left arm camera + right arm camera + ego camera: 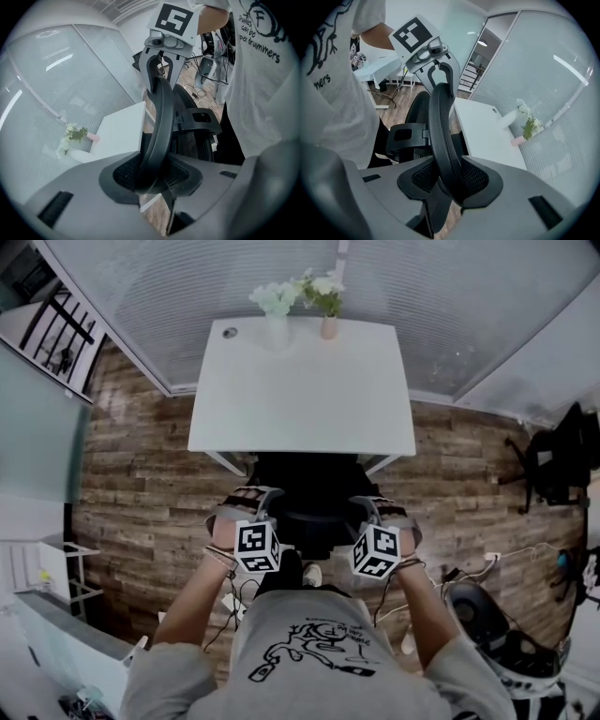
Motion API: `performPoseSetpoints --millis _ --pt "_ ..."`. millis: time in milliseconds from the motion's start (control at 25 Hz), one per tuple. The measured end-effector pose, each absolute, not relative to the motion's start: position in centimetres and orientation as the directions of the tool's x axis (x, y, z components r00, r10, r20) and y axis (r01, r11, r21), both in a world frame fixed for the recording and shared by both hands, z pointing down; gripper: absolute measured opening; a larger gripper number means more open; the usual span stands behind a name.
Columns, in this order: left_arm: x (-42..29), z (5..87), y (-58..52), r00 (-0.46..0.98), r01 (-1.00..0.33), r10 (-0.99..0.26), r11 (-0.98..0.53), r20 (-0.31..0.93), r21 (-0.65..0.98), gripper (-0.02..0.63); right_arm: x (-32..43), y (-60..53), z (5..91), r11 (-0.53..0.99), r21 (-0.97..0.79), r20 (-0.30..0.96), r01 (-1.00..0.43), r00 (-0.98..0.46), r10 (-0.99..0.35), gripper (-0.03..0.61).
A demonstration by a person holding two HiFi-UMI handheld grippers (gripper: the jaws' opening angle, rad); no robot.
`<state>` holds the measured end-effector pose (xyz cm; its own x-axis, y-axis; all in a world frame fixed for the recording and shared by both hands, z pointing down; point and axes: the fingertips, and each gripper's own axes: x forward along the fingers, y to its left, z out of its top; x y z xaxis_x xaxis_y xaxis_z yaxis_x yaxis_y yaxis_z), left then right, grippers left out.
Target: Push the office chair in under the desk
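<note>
I grip black office chair (pixel 314 488) by curved top rim of backrest. Left gripper (pixel 154 176) and right gripper (pixel 450 180) are both clamped on it, pads pressing rim from either side. Chair has black mesh back and black plastic block behind. In head view it stands at 6 o'clock of white desk (pixel 300 390), front reaching desk's near edge, on wood-plank floor (pixel 141 474).
</note>
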<state>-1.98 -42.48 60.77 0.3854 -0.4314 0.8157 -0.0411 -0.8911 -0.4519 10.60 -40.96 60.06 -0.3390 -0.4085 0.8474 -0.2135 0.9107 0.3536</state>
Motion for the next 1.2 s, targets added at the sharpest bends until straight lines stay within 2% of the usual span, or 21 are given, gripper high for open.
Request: performPoseSetpoints --millis 360,640,760,920,1040,1200 --pt "-2.0 60.3 -41.9 0.391 -0.067 -0.439 -0.89 0.809 -0.45 0.152 10.5 -40.2 59.6 0.907 0.362 0.838 -0.217 -0.351 -0.419 0.164" --pt "-2.0 59.7 -40.9 0.411 -0.125 -0.426 -0.902 0.806 -0.413 0.166 10.5 -39.4 58.6 0.913 0.297 0.83 -0.278 -0.398 -0.391 0.184" --pt "-2.1 58.8 -40.4 0.432 -0.153 -0.421 -0.906 0.798 -0.395 0.17 10.5 -39.0 57.5 0.914 0.261 0.815 -0.309 -0.438 -0.381 0.188" --pt "-1.9 56.9 -39.4 0.507 -0.228 -0.376 -0.926 0.775 -0.3 0.17 9.9 -38.4 54.5 0.906 0.155 0.742 -0.393 -0.559 -0.369 0.184" --pt "-1.7 54.5 -39.0 0.612 -0.33 -0.357 -0.926 0.706 -0.182 0.158 9.5 -38.3 52.0 0.883 0.056 0.653 -0.466 -0.652 -0.385 0.172" --pt "-0.8 49.0 -39.4 0.756 -0.463 -0.402 -0.886 0.517 -0.012 0.126 8.8 -38.6 48.3 0.855 -0.034 0.524 -0.517 -0.738 -0.426 0.151"
